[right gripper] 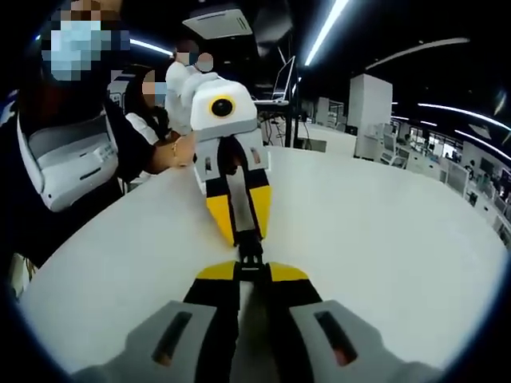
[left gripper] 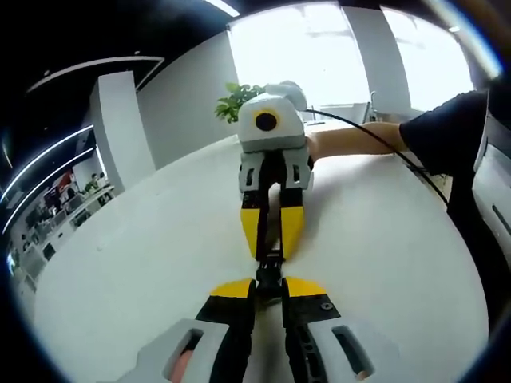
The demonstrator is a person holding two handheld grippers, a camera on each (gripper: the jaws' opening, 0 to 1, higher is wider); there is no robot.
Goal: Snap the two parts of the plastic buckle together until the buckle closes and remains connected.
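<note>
Your left gripper (left gripper: 269, 286) and right gripper (right gripper: 252, 271) meet tip to tip above a white table (left gripper: 144, 263), each clenched on one end of the small black buckle (left gripper: 269, 267), which spans the short gap between the two sets of yellow-tipped jaws. In the left gripper view, the right gripper points back at you from just ahead, a hand (left gripper: 339, 144) behind it. Whether the buckle's two parts are fully snapped together cannot be told at this size.
</note>
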